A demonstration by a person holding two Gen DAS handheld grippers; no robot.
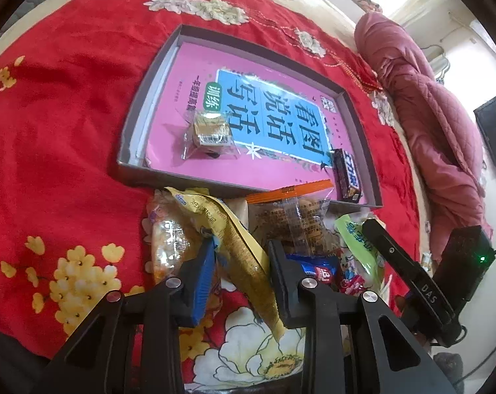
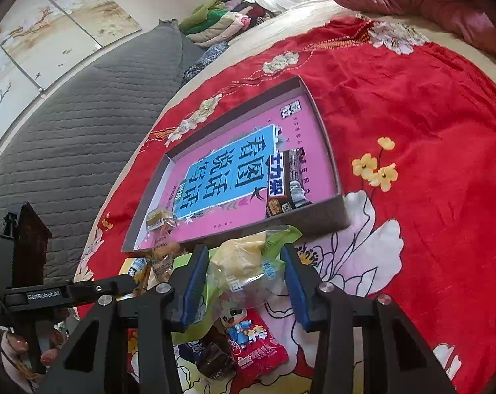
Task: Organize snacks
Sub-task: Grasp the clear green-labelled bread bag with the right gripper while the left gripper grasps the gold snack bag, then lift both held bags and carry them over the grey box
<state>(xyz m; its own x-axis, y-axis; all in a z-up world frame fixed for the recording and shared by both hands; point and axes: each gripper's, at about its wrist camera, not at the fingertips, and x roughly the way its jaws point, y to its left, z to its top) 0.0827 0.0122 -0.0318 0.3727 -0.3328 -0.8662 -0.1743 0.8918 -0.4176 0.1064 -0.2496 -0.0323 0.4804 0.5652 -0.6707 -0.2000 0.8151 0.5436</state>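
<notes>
A yellow snack packet [image 1: 244, 256] is pinched between the left gripper [image 1: 239, 272] jaws and a green-edged bag [image 2: 248, 272] clamped between the right gripper [image 2: 244, 282] jaws, apparently for transfer into the shallow tray [image 1: 133, 111] lying just beyond both.

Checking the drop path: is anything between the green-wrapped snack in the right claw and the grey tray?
Nothing visible blocks it. The green-wrapped snack packet sits between the right claw pads, just short of the shallow grey cardboard tray, whose low near wall is the only thing to clear. The pink floor beyond is bare there.
</notes>
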